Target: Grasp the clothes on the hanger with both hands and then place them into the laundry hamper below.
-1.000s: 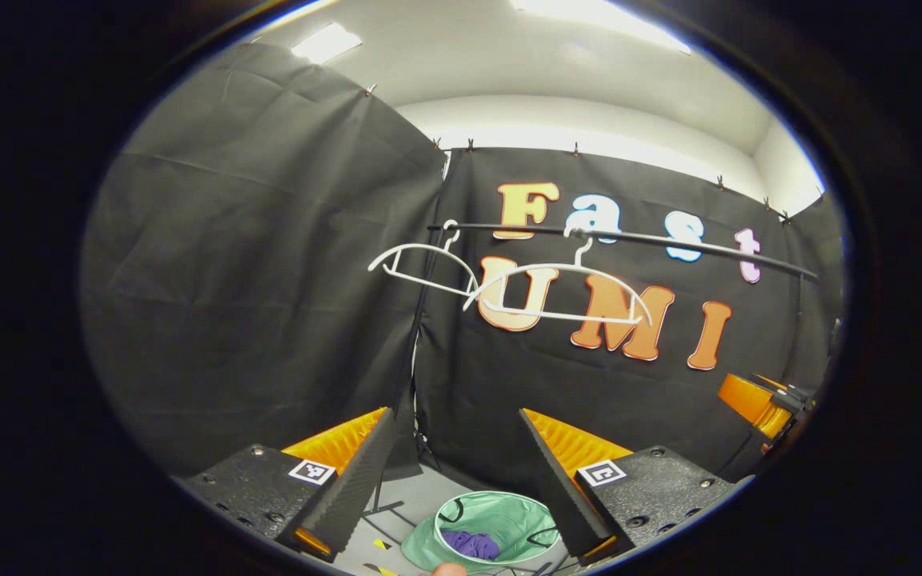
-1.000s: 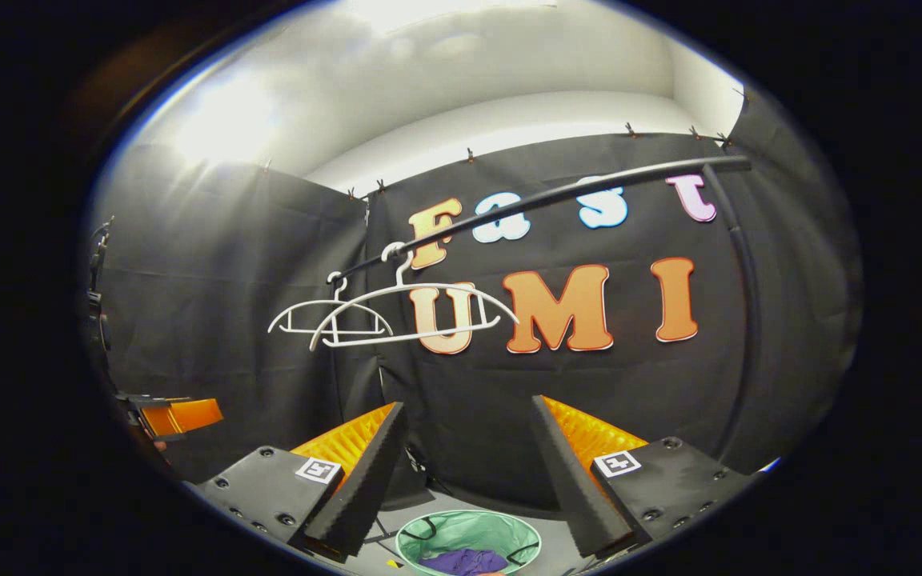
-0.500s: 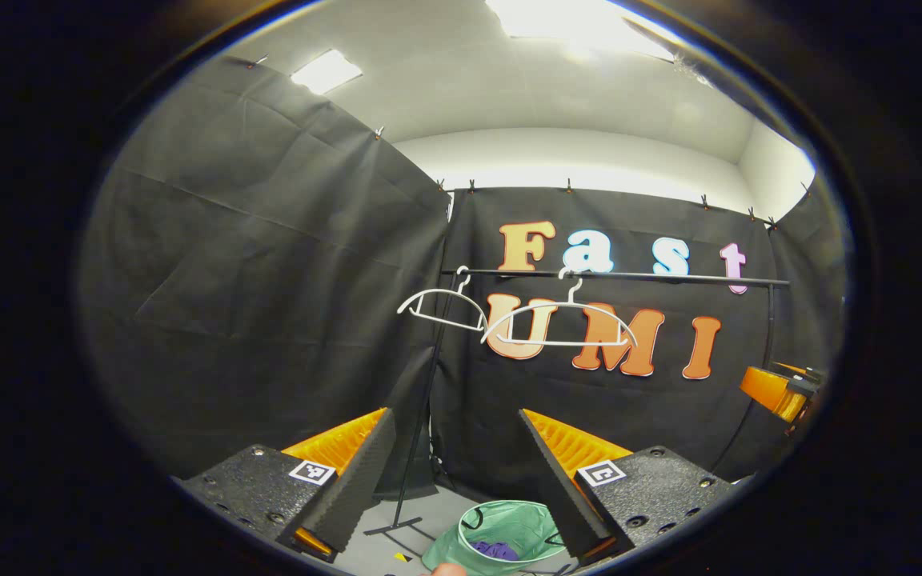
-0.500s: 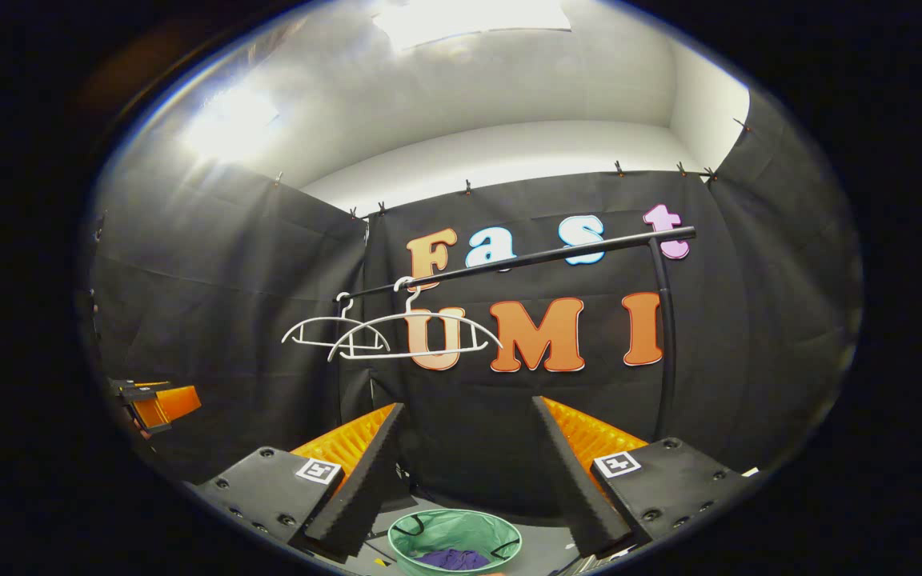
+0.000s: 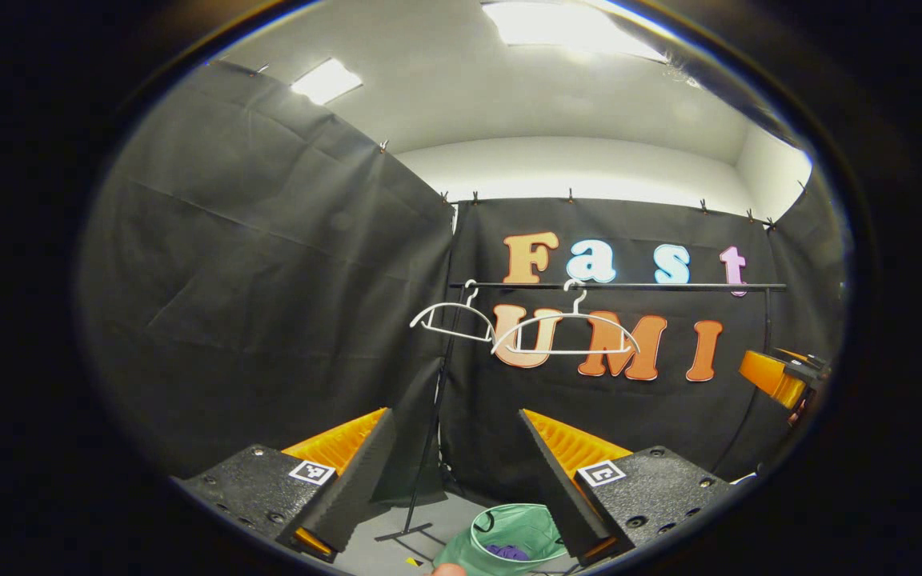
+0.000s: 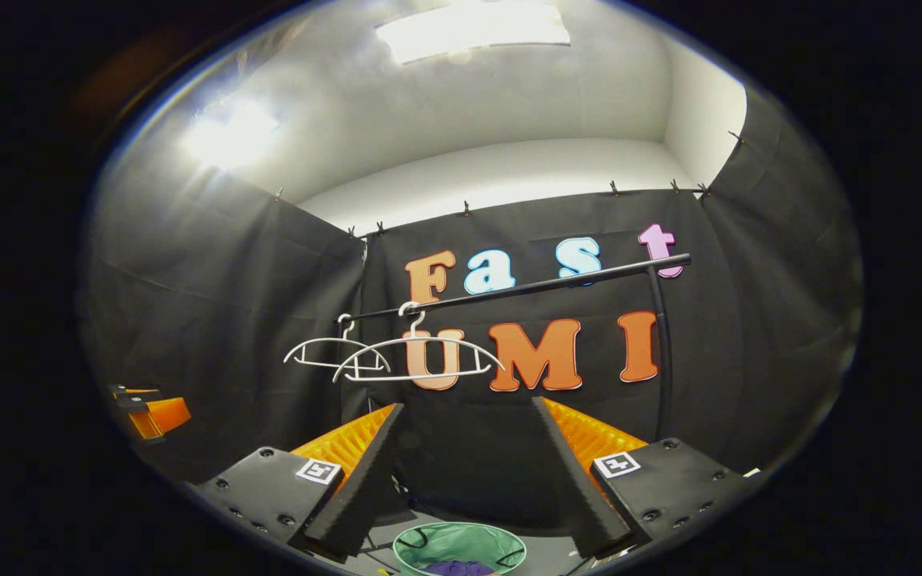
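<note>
Two bare white hangers [image 5: 565,336] hang on a black rail [image 5: 669,286] across the back wall; in the right gripper view the hangers [image 6: 418,360] sit at the rail's [image 6: 525,288] left end. Below on the floor stands a green mesh hamper [image 5: 537,524] with purple clothes [image 5: 507,551] inside it. In the right gripper view the hamper [image 6: 429,534] holds the purple clothes [image 6: 461,568] at the bottom edge. My left gripper [image 5: 456,414] is open and holds nothing. My right gripper [image 6: 467,404] is open too, well back from the rail.
The rail's upright pole [image 5: 427,448] and its foot stand on the grey floor left of the hamper. The other gripper's orange finger shows at the far right [image 5: 777,376] in the left gripper view and at the far left [image 6: 153,412] in the right gripper view.
Both grippers have drawn back from the rail and hamper, so hangers and hamper look smaller and farther. Both stayed open. The purple clothes stay in the hamper.
</note>
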Available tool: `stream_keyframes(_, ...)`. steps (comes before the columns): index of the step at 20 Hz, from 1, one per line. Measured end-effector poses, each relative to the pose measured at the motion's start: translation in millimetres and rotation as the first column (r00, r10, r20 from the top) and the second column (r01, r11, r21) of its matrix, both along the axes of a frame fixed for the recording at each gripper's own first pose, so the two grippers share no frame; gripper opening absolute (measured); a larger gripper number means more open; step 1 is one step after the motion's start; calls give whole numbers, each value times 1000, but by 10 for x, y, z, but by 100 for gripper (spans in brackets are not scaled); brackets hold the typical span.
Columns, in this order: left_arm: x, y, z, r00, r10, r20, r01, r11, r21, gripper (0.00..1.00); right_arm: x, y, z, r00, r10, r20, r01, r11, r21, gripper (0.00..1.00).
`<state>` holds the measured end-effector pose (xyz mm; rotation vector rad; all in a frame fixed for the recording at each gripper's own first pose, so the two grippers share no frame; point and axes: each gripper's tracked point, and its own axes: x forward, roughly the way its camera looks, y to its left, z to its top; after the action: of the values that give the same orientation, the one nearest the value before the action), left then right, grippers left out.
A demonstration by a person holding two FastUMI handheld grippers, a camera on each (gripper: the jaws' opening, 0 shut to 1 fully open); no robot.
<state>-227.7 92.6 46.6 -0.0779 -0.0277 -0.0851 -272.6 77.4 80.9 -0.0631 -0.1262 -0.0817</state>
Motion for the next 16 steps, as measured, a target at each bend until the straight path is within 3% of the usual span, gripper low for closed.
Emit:
stream_keyframes(1,3,2,-1,1000,-1,-2,1,1000,-3,91,-4,14,-2,1000,0,-5,0,1000,2,93)
stream_keyframes(2,13,4,-7,1000,-2,-6,2,1000,-6,93,-5,28,-18,1000,3,-11,-3,1000,6,99)
stream_keyframes(7,-29,81,-23,1000,5,-2,-5,1000,-9,92,-61,28,-49,999,-6,-31,7,1000,20,99)
stream_keyframes(8,-42,101,-31,1000,7,-1,-8,1000,-9,93,-76,19,-44,1000,-11,-26,12,1000,14,95)
stream_keyframes(10,-84,146,-27,1000,15,-3,-15,1000,-12,95,-64,0,7,1000,-25,-17,25,1000,-1,99)
stream_keyframes(11,-85,166,-19,1000,20,-4,-20,1000,-13,91,-71,18,12,1000,-21,-22,21,1000,-1,99)
stream_keyframes(16,-105,249,-7,999,33,-11,-33,999,-12,92,-5,112,28,1000,3,-26,-3,1000,7,99)
